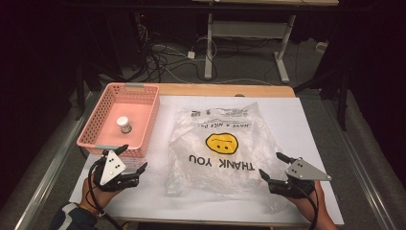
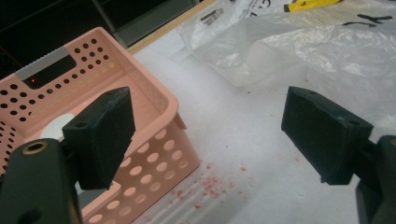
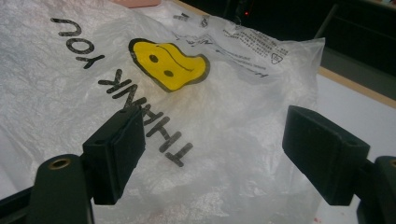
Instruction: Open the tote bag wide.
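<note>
Both pairs of jaws stand wide with nothing between them. The right gripper [image 1: 274, 166] hovers at the near right edge of the plastic bag [image 1: 225, 143], which lies flat on the white table cover [image 1: 311, 124]; the left gripper [image 1: 128, 158] sits beside the near corner of the pink basket [image 1: 93, 129] — a small jar [image 1: 124, 124] inside it. This looks like the approach step; next, the right jaws likely need to drop onto the bag's edge and pinch a fold — thin film slips easily.

Light falls from above on the white table [image 1: 306, 124]; the surroundings sit in near darkness. The gripper views look soft, with nearby jaws slightly blurred.
</note>
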`<state>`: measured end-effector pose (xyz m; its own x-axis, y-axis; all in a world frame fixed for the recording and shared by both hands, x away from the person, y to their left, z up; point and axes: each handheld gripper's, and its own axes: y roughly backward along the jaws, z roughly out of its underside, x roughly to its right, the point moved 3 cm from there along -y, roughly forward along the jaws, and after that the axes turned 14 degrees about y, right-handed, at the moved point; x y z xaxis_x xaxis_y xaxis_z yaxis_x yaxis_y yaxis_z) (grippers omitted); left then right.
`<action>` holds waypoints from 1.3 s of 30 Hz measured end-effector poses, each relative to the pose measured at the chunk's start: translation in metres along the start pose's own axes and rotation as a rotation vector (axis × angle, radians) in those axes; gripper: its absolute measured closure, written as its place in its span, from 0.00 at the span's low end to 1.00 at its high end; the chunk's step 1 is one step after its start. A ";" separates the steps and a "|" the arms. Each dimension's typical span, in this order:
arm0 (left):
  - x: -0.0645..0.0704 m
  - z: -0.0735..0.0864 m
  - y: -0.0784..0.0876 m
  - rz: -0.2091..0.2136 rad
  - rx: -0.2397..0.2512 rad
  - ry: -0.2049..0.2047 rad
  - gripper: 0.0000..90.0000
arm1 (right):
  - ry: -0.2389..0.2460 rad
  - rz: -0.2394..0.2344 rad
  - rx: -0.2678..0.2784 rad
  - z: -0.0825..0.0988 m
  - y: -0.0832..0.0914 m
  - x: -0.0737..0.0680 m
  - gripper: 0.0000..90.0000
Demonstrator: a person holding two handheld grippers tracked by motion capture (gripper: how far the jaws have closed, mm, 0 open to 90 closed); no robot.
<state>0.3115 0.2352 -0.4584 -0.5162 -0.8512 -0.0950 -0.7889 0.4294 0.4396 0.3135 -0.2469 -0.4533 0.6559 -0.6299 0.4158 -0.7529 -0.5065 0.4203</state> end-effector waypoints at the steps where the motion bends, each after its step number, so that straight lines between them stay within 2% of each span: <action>1: 0.001 0.000 0.000 -0.003 0.004 -0.002 0.20 | 0.001 -0.005 -0.006 0.001 -0.001 0.000 0.24; 5: 0.003 0.000 0.001 -0.008 0.003 -0.009 0.22 | 0.007 -0.020 -0.028 0.006 -0.006 0.002 0.26; 8: 0.004 0.001 0.002 -0.006 0.000 -0.003 0.22 | 0.007 -0.009 -0.031 0.005 -0.008 0.006 0.28; 10: 0.003 0.002 0.001 -0.002 -0.008 -0.014 0.22 | 0.007 -0.005 -0.032 0.003 -0.009 0.008 0.29; 11: 0.003 0.004 0.000 -0.002 -0.028 -0.018 0.22 | 0.007 -0.003 -0.029 -0.001 -0.012 0.015 0.29; 12: 0.003 0.005 -0.001 -0.007 -0.039 -0.022 0.22 | 0.007 -0.003 -0.029 -0.001 -0.012 0.015 0.29; 13: 0.004 0.006 -0.001 -0.002 -0.038 -0.021 0.22 | 0.009 0.004 -0.029 -0.003 -0.014 0.019 0.29; 15: 0.005 0.005 -0.001 0.005 -0.037 -0.023 0.22 | 0.015 0.004 -0.047 -0.010 -0.031 0.044 0.29; 16: 0.006 0.005 -0.001 0.005 -0.037 -0.027 0.22 | 0.015 0.004 -0.047 -0.010 -0.031 0.044 0.29; 17: 0.007 0.005 -0.001 0.005 -0.043 -0.023 0.22 | 0.006 0.026 -0.058 -0.012 -0.040 0.057 0.30; 18: 0.006 0.005 -0.001 0.004 -0.032 -0.036 0.22 | -0.037 0.034 -0.079 -0.016 -0.061 0.083 0.30; 19: 0.007 0.005 0.000 0.000 -0.022 -0.032 0.23 | -0.049 0.046 -0.103 -0.019 -0.072 0.095 0.30; 20: 0.007 0.004 0.001 0.000 -0.004 -0.032 0.23 | -0.049 0.046 -0.103 -0.019 -0.072 0.095 0.30; 21: 0.007 0.004 0.002 0.002 0.007 -0.028 0.24 | -0.066 0.051 -0.139 -0.025 -0.093 0.115 0.30; 24: 0.006 0.004 0.001 0.010 0.011 -0.033 0.24 | -0.092 0.049 -0.188 -0.034 -0.121 0.134 0.31; 25: 0.006 0.005 0.000 0.014 0.004 -0.035 0.24 | -0.086 0.056 -0.212 -0.035 -0.130 0.138 0.31; 26: 0.007 0.007 0.000 0.019 -0.003 -0.030 0.24 | -0.086 0.056 -0.212 -0.035 -0.130 0.138 0.31; 27: 0.007 0.007 0.000 0.025 -0.003 -0.032 0.24 | -0.097 0.045 -0.245 -0.036 -0.147 0.144 0.33; 28: 0.008 0.007 0.000 0.032 -0.001 -0.032 0.24 | -0.097 0.045 -0.245 -0.036 -0.147 0.144 0.33; 29: 0.008 0.007 0.000 0.038 0.000 -0.032 0.24 | -0.098 0.040 -0.263 -0.035 -0.156 0.145 0.34; 31: 0.009 0.007 0.000 0.042 0.005 -0.035 0.24 | -0.113 0.030 -0.300 -0.031 -0.172 0.148 0.40; 32: 0.009 0.006 0.001 0.045 0.008 -0.035 0.24 | -0.160 0.021 -0.327 -0.026 -0.184 0.151 0.46; 34: 0.009 0.007 0.000 0.051 0.007 -0.032 0.24 | -0.207 0.022 -0.345 -0.020 -0.194 0.154 0.59; 35: 0.009 0.007 -0.001 0.050 0.004 -0.034 0.24 | -0.207 0.022 -0.345 -0.020 -0.194 0.154 0.59; 36: 0.008 0.007 -0.002 0.058 0.001 -0.031 0.24 | -0.242 0.013 -0.395 -0.013 -0.203 0.156 0.75; 38: 0.008 0.007 -0.003 0.060 0.000 -0.031 0.24 | -0.286 0.012 -0.419 -0.007 -0.207 0.159 0.91; 39: 0.008 0.007 -0.004 0.061 0.000 -0.032 0.25 | -0.296 0.039 -0.430 -0.005 -0.208 0.161 1.00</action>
<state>0.3080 0.2292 -0.4670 -0.5737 -0.8133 -0.0969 -0.7557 0.4800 0.4455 0.5753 -0.2398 -0.4694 0.5379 -0.8142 0.2185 -0.6452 -0.2308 0.7283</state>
